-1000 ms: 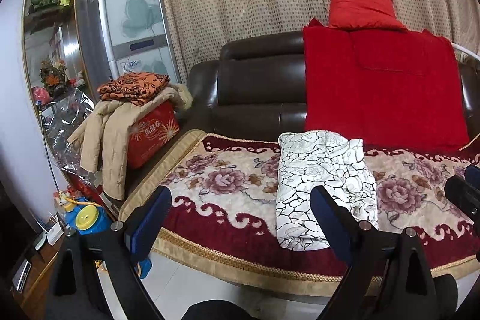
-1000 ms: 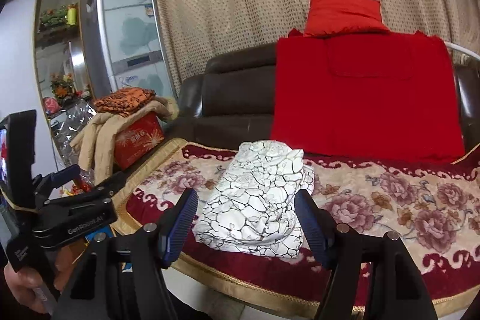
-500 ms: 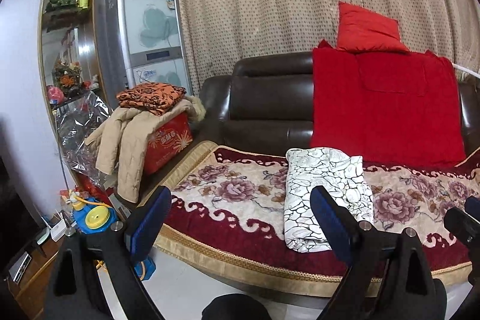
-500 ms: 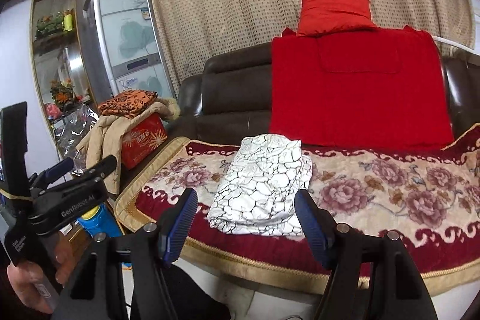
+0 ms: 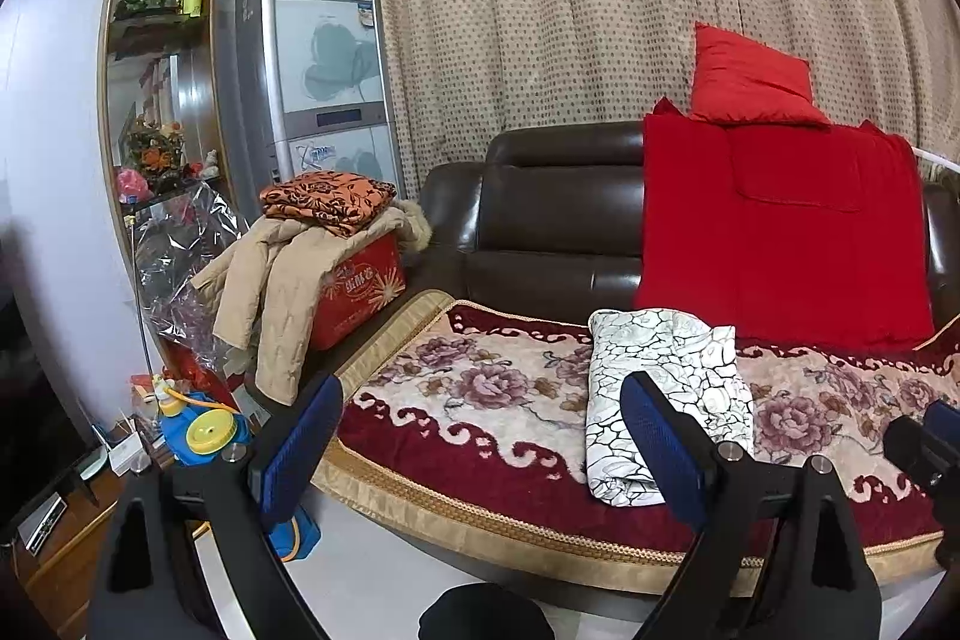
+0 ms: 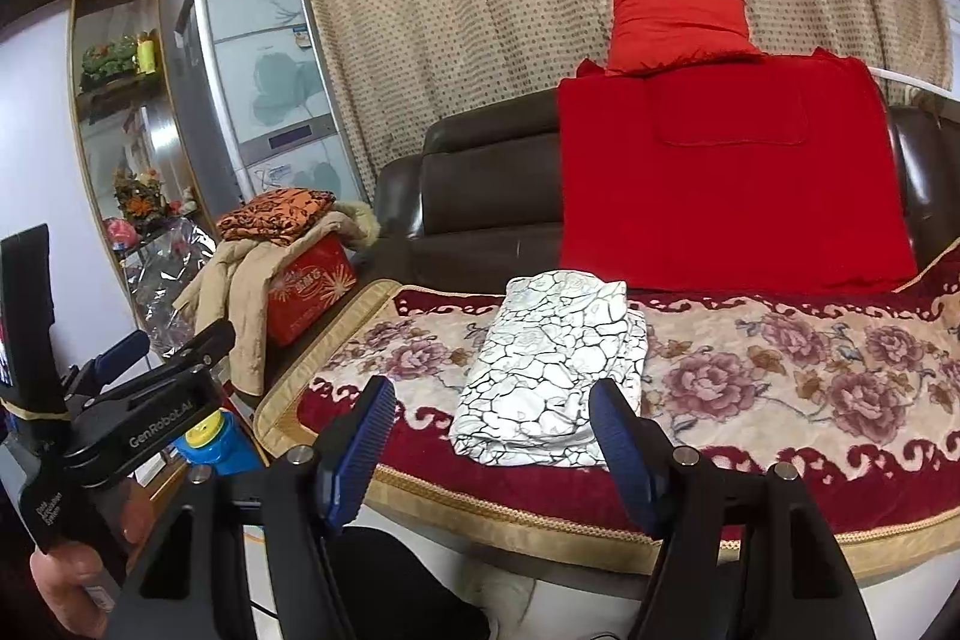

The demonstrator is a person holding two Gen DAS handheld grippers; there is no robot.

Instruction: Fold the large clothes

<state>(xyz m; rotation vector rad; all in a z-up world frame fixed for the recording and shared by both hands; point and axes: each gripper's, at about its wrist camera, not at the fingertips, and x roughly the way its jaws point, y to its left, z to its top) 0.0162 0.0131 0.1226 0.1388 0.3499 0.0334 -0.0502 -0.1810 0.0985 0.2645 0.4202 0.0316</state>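
A white garment with a black crackle pattern (image 5: pixel 660 388) lies folded into a neat rectangle on the floral sofa cover (image 5: pixel 480 400); it also shows in the right wrist view (image 6: pixel 552 370). My left gripper (image 5: pixel 480 436) is open and empty, held back from the sofa's front edge, apart from the garment. My right gripper (image 6: pixel 492 436) is open and empty too, in front of the garment's near end and clear of it. The left gripper also shows at the left of the right wrist view (image 6: pixel 162 352).
A brown leather sofa (image 5: pixel 558 220) carries a red blanket (image 5: pixel 780 232) and a red cushion (image 5: pixel 750 76). A red box (image 5: pixel 360 286) with a beige coat and orange cloth stands at its left. A fridge (image 5: pixel 318 64), shelves and floor clutter (image 5: pixel 198 430) are further left.
Both grippers have pulled back and risen away from the sofa; the folded garment looks smaller and lies still. Both grippers stay open.
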